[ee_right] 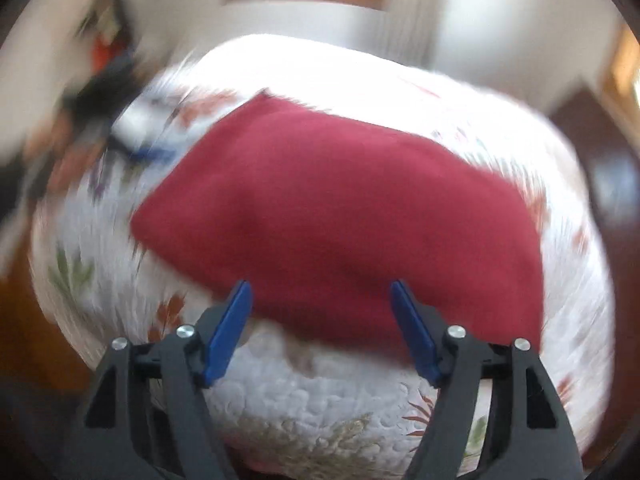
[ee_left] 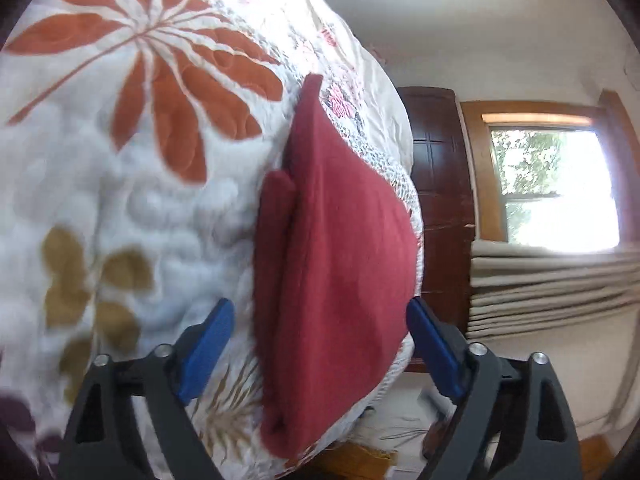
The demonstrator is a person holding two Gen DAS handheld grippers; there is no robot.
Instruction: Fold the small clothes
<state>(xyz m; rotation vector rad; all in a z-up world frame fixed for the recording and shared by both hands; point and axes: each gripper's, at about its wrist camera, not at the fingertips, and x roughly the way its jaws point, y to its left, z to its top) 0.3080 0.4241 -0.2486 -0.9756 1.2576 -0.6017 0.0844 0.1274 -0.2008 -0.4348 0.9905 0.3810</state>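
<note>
A dark red folded garment (ee_left: 336,264) lies flat on a white quilt (ee_left: 120,200) with orange and olive leaf prints. My left gripper (ee_left: 320,312) is open, its blue fingertips spread on either side of the garment's near end, nothing held between them. In the right wrist view, which is motion-blurred, the same red garment (ee_right: 344,216) lies across the quilt (ee_right: 312,400). My right gripper (ee_right: 322,292) is open too, with the garment's near edge lying between and just beyond its blue fingertips. The other gripper (ee_right: 132,148) shows as a dark blur at the left.
The quilted bed drops off just past the garment, with a dark wooden door (ee_left: 440,208), a bright window (ee_left: 556,188) and beige curtains (ee_left: 552,292) beyond. Wooden floor (ee_right: 36,340) shows at the bed's left side.
</note>
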